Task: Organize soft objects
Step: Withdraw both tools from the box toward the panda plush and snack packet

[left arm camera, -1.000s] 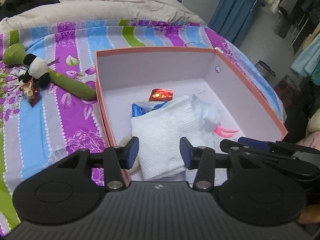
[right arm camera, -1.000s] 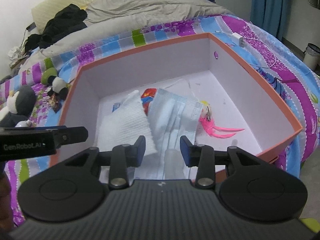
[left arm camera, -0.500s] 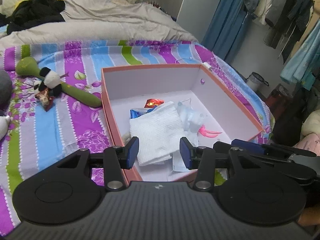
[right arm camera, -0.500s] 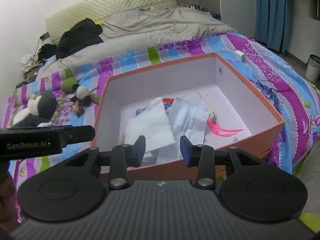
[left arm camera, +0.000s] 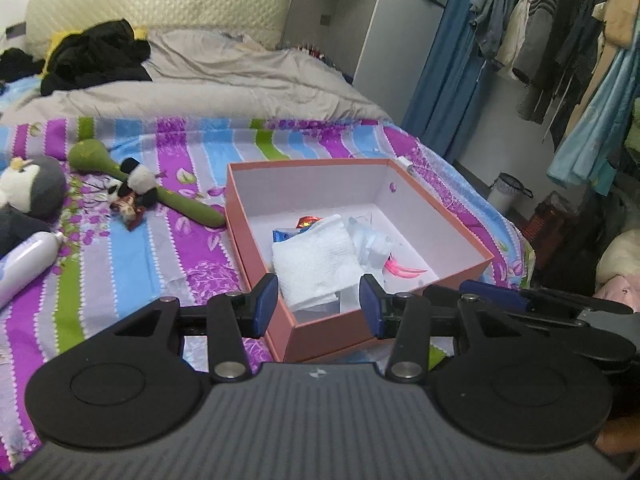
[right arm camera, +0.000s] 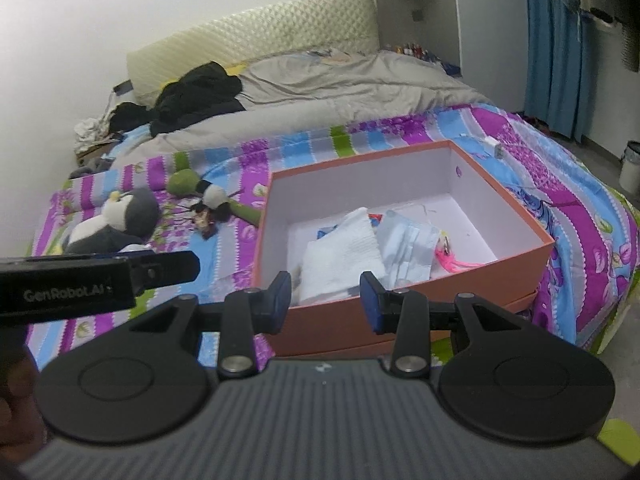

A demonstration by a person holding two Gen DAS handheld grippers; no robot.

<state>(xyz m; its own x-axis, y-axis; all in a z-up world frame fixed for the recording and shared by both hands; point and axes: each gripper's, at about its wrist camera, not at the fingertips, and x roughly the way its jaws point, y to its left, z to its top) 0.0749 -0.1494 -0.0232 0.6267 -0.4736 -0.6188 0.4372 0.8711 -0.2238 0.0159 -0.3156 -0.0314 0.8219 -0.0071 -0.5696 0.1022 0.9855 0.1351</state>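
An orange box (left arm camera: 256,240) (right arm camera: 536,236) with a white inside sits on the striped bedspread. In it lie a folded white towel (left arm camera: 316,260) (right arm camera: 340,256), a pale blue face mask (right arm camera: 408,244) (left arm camera: 370,240) and a pink clip (right arm camera: 456,262) (left arm camera: 402,270). My left gripper (left arm camera: 318,306) hangs open and empty above the box's near corner. My right gripper (right arm camera: 326,300) is open too, empty, over the near wall. A grey penguin plush (right arm camera: 116,224) (left arm camera: 34,192) and a green plush stick with a panda (left arm camera: 140,184) (right arm camera: 212,200) lie left of the box.
A white bottle (left arm camera: 24,260) lies at the far left. A grey duvet (left arm camera: 224,76) and black clothes (left arm camera: 96,56) cover the far end of the bed. Clothes (left arm camera: 560,40) hang at the right, with a small bin (left arm camera: 506,192) on the floor. The bed edge drops off at right.
Both grippers have pulled back and up from inside the box, so the whole box and more of the bed now show. Their jaws kept the same gap. Box contents stayed put.
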